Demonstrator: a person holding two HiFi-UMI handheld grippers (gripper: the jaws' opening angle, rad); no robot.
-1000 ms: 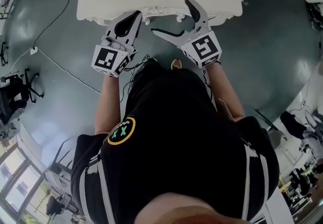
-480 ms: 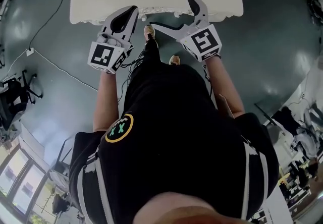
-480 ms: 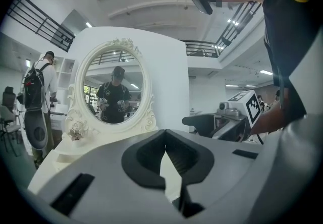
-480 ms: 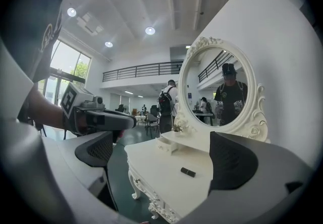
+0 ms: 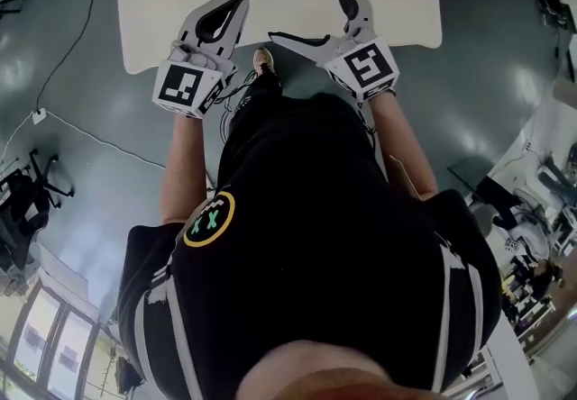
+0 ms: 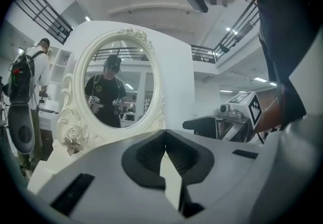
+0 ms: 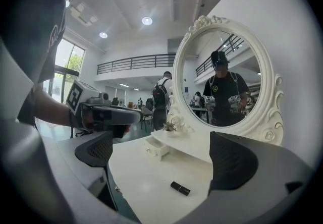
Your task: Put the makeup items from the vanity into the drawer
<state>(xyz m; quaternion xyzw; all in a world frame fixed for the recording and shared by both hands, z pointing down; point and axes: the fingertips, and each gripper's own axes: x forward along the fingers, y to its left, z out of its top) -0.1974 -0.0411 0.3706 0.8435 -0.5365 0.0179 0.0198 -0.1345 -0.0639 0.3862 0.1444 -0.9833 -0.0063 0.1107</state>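
Both tongs were hanging over the front edge of the white vanity table [image 5: 162, 24]. The left tongs [image 5: 236, 2] were pinched fully together with nothing in them. The right tongs [image 5: 304, 4] were spread wide and empty too.

The only makeup item I could spot was a small black tube [image 7: 180, 188], lipstick by the look of it. It was lying flat on the bare table top, a bit beyond the right tongs and roughly lined up with the gap between the jaws. Behind it stood the oval mirror in its ornate white frame [image 7: 227, 81]. Off to the side was a little white drawer box [image 7: 155, 147], which looked closed to me.

My worry: that tube was tiny and lying on a slick surface. If one jaw had touched it first, I reckon it would have skidded or rolled, maybe off the edge. Coming in too flat could also have scraped the table. And with no drawer visibly open, I'd have ended up holding the tube with nowhere to drop it, unless the left tongs got a drawer open first.
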